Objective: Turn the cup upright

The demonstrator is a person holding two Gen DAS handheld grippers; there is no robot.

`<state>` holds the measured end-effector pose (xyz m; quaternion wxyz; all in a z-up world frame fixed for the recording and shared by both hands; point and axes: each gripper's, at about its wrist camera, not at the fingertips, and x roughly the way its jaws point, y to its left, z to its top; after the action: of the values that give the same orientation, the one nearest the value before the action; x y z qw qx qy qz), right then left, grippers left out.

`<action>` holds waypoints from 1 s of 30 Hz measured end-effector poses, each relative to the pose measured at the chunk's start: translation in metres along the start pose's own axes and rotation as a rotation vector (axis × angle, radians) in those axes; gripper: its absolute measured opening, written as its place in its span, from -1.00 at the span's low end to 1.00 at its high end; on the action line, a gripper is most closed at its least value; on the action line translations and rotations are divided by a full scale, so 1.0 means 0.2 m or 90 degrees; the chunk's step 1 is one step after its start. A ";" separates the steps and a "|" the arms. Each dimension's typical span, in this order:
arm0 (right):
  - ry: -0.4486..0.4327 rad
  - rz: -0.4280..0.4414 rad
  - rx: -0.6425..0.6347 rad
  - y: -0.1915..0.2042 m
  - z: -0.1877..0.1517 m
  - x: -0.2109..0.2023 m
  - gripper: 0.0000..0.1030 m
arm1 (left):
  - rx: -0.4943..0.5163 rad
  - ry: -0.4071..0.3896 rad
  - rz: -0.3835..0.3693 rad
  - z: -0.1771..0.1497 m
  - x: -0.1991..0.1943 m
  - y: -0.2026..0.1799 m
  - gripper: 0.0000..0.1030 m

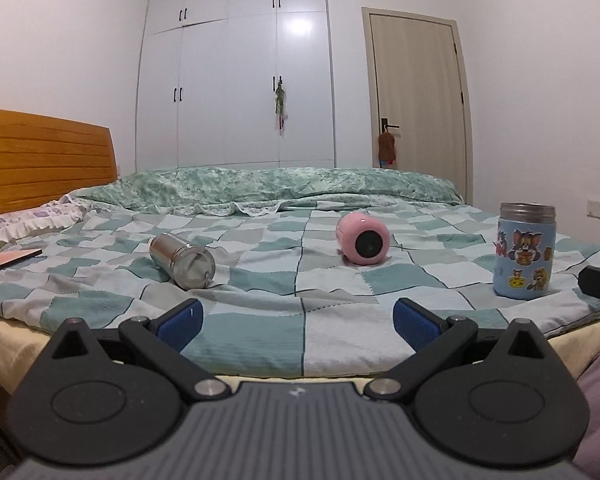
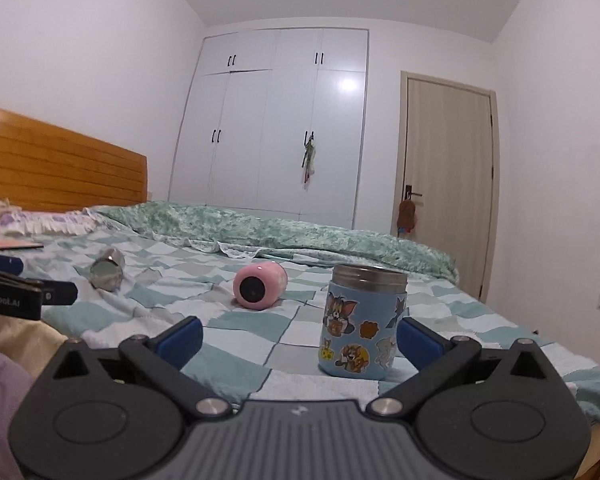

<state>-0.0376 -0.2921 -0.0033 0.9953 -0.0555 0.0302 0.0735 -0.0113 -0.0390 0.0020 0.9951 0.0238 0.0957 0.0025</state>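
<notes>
Pink cup lies on its side on the checked bedspread, well beyond the left gripper; upright blue cartoon cup stands just inside the right gripper; both grippers' fingers spread, empty.

A home bedroom: a bed with wooden headboard, white wardrobe and door.

Both views are evenly lit by soft indoor light, a little dim and cool; a bright patch of glare sits on the glossy wardrobe door, pointing to a lamp behind the cameras; shadows on the bed are faint and short; the fisheye lenses bend the walls and the door frame, and dark corners show at the top edges; the picture is slightly soft and grainy, the right view's left edge blurred.
</notes>
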 end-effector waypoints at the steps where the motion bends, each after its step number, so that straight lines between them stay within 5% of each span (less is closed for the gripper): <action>1: -0.002 -0.001 -0.001 0.00 0.00 0.01 1.00 | -0.003 -0.005 0.001 0.00 0.00 0.01 1.00; 30: -0.011 -0.018 0.004 -0.01 0.00 0.00 1.00 | 0.003 -0.031 -0.009 -0.03 -0.03 0.00 1.00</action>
<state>-0.0374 -0.2932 -0.0034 0.9966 -0.0523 0.0214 0.0601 -0.0181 -0.0381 -0.0026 0.9971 0.0256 0.0716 -0.0051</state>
